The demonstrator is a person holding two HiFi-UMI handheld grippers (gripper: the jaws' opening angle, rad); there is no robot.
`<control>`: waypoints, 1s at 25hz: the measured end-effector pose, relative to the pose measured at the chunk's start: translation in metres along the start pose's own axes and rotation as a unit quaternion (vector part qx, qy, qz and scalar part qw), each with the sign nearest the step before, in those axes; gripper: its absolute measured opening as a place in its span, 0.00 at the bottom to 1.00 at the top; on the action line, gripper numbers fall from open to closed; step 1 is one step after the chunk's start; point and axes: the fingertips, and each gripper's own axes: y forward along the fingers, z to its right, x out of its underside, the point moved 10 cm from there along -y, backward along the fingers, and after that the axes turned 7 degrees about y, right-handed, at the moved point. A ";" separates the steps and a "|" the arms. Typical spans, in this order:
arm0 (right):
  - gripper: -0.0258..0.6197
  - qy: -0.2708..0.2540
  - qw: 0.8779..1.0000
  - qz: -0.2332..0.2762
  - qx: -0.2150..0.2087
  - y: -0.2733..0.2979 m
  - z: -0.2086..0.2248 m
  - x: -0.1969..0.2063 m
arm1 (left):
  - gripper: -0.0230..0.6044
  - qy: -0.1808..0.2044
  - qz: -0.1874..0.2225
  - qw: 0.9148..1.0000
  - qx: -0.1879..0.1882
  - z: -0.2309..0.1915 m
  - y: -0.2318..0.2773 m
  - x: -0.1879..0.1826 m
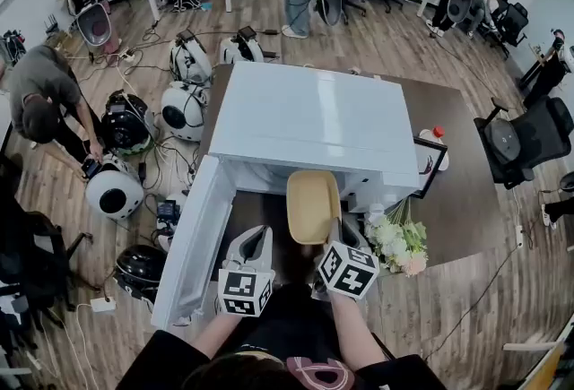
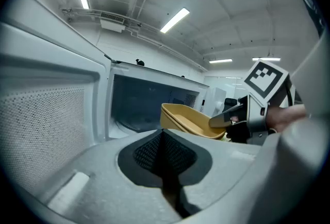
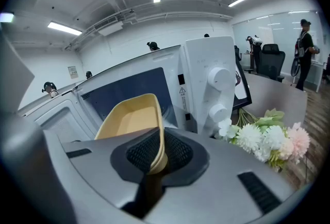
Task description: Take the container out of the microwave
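White metal fills the left: the microwave stands on the dark table with its door swung out toward seven o'clock in the head view. Just right of the door, the left hand-held gripper hangs with its jaws pressed together and nothing between them. From it, the yellow container lies at about two o'clock, near but apart. The container sits in the air at the mouth of the oven, its long axis running six to twelve o'clock, and by my reading it is mostly clear of the cavity. The right hand-held gripper is the nearer one: the container extends straight to its twelve o'clock, and its jaws are nearly closed, pinching the near rim edgewise. White flowers lie on the table at that gripper's three o'clock. The left gripper view alone shows the dark cavity empty behind the container. The right gripper view alone shows the rim clamped between the pads, and the control knobs at one o'clock.
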 end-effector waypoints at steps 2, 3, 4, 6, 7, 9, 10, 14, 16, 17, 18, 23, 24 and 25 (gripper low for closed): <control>0.09 0.000 1.000 0.001 0.002 -0.003 0.002 0.002 | 0.05 0.001 0.000 1.000 0.002 0.000 0.000 0.001; 0.09 0.000 1.000 0.001 0.004 -0.005 0.003 0.003 | 0.05 0.001 0.000 1.000 0.002 0.001 -0.001 0.002; 0.09 0.000 1.000 0.002 0.007 -0.007 0.005 0.005 | 0.05 0.001 -0.001 1.000 0.003 0.001 -0.002 0.002; 0.09 0.003 1.000 0.002 0.011 -0.011 0.007 0.006 | 0.05 0.001 -0.003 1.000 0.005 0.001 -0.003 0.003; 0.09 0.005 1.000 0.002 0.013 -0.013 0.008 0.007 | 0.05 0.002 -0.004 1.000 0.006 0.001 -0.004 0.003; 0.09 0.009 1.000 0.002 0.016 -0.014 0.011 0.008 | 0.05 0.002 -0.003 1.000 0.008 0.002 -0.003 0.003; 0.09 0.010 1.000 0.003 0.018 -0.015 0.012 0.008 | 0.05 0.002 -0.002 1.000 0.009 0.002 -0.003 0.003; 0.09 0.014 1.000 0.005 0.025 -0.020 0.017 0.010 | 0.05 0.004 -0.004 1.000 0.013 0.003 -0.004 0.004; 0.09 0.016 1.000 0.006 0.026 -0.022 0.017 0.011 | 0.05 0.003 -0.005 1.000 0.014 0.003 -0.004 0.004; 0.09 0.015 1.000 0.006 0.027 -0.023 0.016 0.012 | 0.05 0.003 -0.005 1.000 0.015 0.003 -0.004 0.004; 0.09 0.015 1.000 0.005 0.027 -0.023 0.015 0.013 | 0.05 0.003 -0.005 1.000 0.017 0.003 -0.004 0.004; 0.09 0.020 0.999 -0.002 0.027 -0.022 0.015 0.021 | 0.05 0.005 -0.004 1.000 0.022 0.005 -0.005 0.005; 0.09 0.020 0.999 -0.004 0.028 -0.021 0.016 0.022 | 0.05 0.006 -0.003 1.000 0.023 0.006 -0.005 0.005; 0.09 0.019 0.999 -0.006 0.029 -0.021 0.016 0.024 | 0.05 0.006 -0.003 1.000 0.023 0.006 -0.005 0.006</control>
